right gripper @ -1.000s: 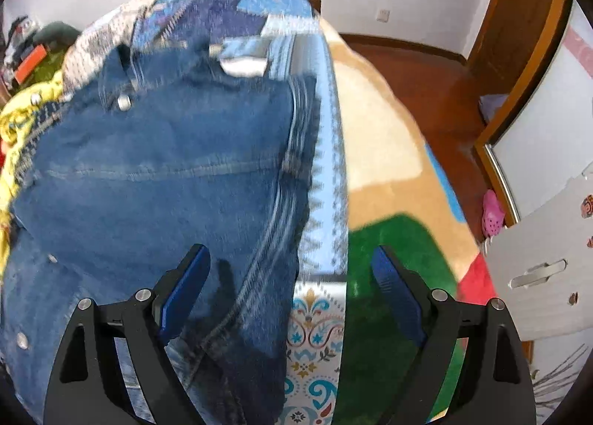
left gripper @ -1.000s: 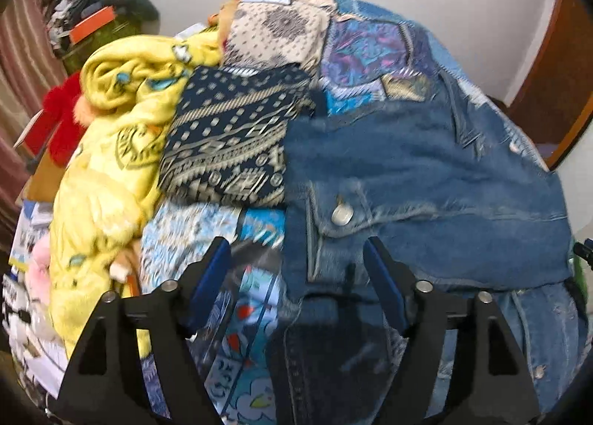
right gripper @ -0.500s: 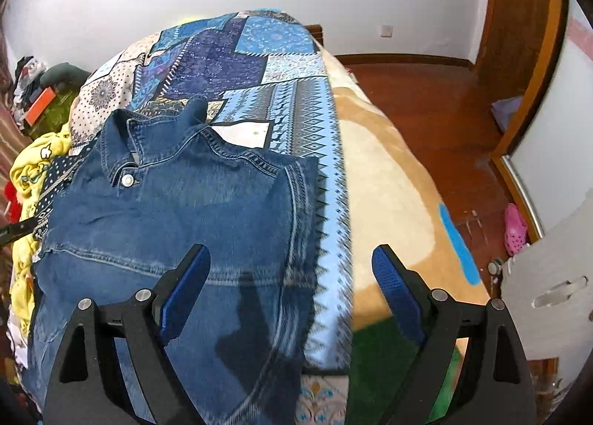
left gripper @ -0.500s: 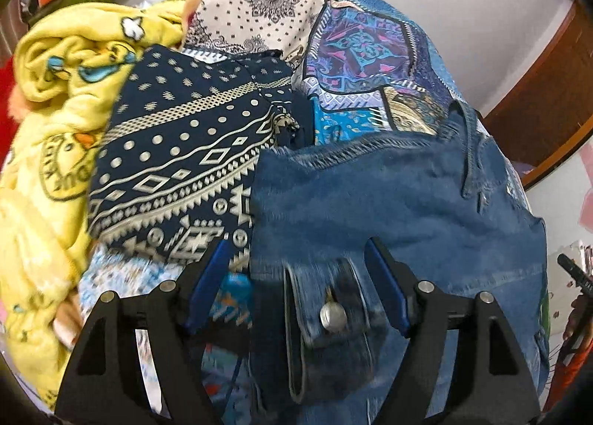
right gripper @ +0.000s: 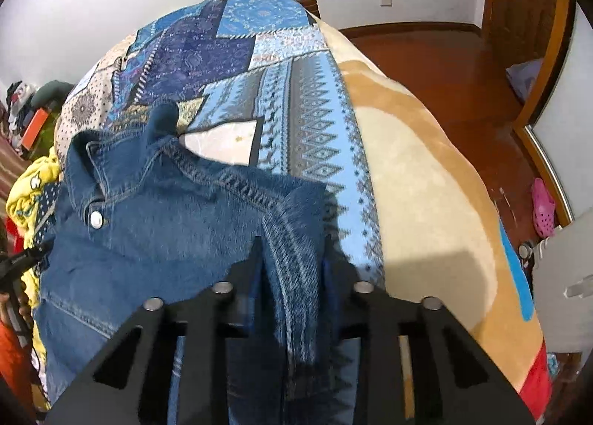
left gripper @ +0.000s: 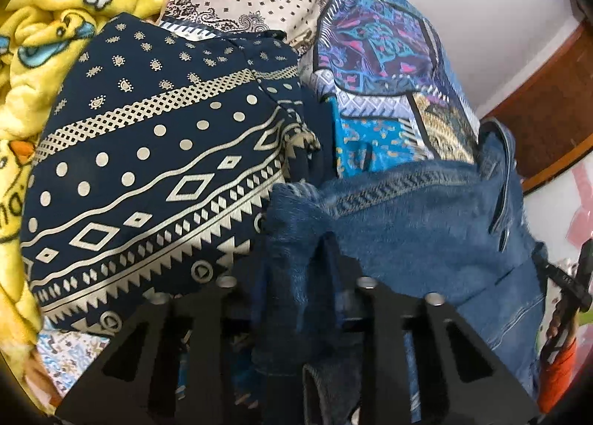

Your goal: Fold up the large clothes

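A blue denim jacket (right gripper: 155, 239) lies on a patchwork bed cover (right gripper: 229, 43), collar toward the far side. My right gripper (right gripper: 292, 258) is shut on the jacket's frayed right shoulder edge, which bunches between the jaws. In the left wrist view the jacket (left gripper: 426, 232) fills the right half, and my left gripper (left gripper: 296, 262) is shut on its left shoulder corner. The fingertips of both grippers are hidden in the denim.
A folded navy patterned garment (left gripper: 155, 173) lies left of the jacket, with a yellow blanket (left gripper: 40, 65) beyond it. A beige fleece blanket (right gripper: 426, 173) hangs over the bed's right side. Wooden floor (right gripper: 437, 65), a door and a pink shoe (right gripper: 543, 206) are to the right.
Both grippers moved forward along the jacket to its shoulder corners and closed from open onto the denim. The cloth is now pinched and lifted at both corners.
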Demonstrator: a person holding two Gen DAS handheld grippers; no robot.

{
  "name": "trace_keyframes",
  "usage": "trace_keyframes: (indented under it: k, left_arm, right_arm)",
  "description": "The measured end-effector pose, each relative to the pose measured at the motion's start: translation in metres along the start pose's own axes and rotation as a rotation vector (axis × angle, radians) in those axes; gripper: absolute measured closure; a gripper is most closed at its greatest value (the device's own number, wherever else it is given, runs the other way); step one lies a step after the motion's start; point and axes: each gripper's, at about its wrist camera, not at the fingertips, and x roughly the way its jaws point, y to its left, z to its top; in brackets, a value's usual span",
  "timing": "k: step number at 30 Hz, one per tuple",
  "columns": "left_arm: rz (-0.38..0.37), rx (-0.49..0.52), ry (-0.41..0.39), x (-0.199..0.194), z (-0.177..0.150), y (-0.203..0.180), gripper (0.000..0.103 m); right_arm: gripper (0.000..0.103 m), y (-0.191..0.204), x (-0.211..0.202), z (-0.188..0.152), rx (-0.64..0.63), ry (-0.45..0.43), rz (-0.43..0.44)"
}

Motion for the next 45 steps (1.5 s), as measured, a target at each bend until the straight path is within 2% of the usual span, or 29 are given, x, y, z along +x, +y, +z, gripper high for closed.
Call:
trace_keyframes:
  k: [4, 5, 11, 15, 19, 25, 29, 31, 33, 34, 35, 37, 39, 41, 45]
  left_arm:
    - [0.025, 0.013, -0.022, -0.006, 0.002, -0.007, 0.086]
    - [0.034, 0.020, -0.036, -0.010, 0.003, -0.010, 0.093]
    - [0.055, 0.036, -0.161, -0.055, 0.012, -0.025, 0.094]
    - [0.101, 0.078, -0.224, -0.075, 0.026, -0.035, 0.094]
    - [0.181, 0.087, -0.206, -0.064, 0.039, -0.032, 0.094]
    - [0.276, 0.118, -0.119, -0.019, 0.035, -0.023, 0.093]
    - [0.318, 0.138, -0.104, -0.003, 0.030, -0.022, 0.088]
    - [0.331, 0.143, -0.102, -0.003, 0.029, -0.023, 0.085]
    - [0.345, 0.154, -0.081, -0.005, 0.029, -0.026, 0.078]
    - [0.349, 0.161, -0.070, -0.006, 0.028, -0.028, 0.076]
    - [0.349, 0.165, -0.063, -0.010, 0.027, -0.030, 0.072]
    - [0.339, 0.168, -0.067, -0.022, 0.024, -0.037, 0.069]
    - [0.321, 0.169, -0.082, -0.036, 0.021, -0.045, 0.057]
    - [0.305, 0.183, -0.120, -0.057, 0.015, -0.057, 0.050]
    - [0.270, 0.261, -0.183, -0.097, -0.003, -0.084, 0.049]
  right_arm:
    - [0.086, 0.007, -0.004, 0.009, -0.030, -0.013, -0.001]
    - [0.086, 0.011, -0.006, 0.012, -0.044, -0.022, -0.005]
    - [0.087, 0.043, -0.029, 0.044, -0.149, -0.116, -0.001]
    - [0.087, 0.062, -0.033, 0.067, -0.184, -0.167, -0.009]
    - [0.087, 0.070, -0.011, 0.083, -0.176, -0.161, -0.040]
    - [0.086, 0.058, 0.043, 0.081, -0.143, -0.070, -0.108]
    - [0.083, 0.050, 0.063, 0.072, -0.150, -0.027, -0.139]
    - [0.077, 0.048, 0.064, 0.069, -0.154, -0.012, -0.146]
    - [0.065, 0.048, 0.058, 0.064, -0.147, -0.006, -0.149]
    - [0.049, 0.048, 0.053, 0.061, -0.145, -0.001, -0.155]
    - [0.041, 0.049, 0.046, 0.059, -0.146, -0.009, -0.156]
    - [0.040, 0.052, 0.034, 0.054, -0.161, -0.035, -0.151]
    - [0.040, 0.055, 0.020, 0.051, -0.176, -0.042, -0.147]
    - [0.040, 0.059, 0.003, 0.045, -0.187, -0.055, -0.134]
    - [0.039, 0.072, -0.042, 0.032, -0.221, -0.111, -0.110]
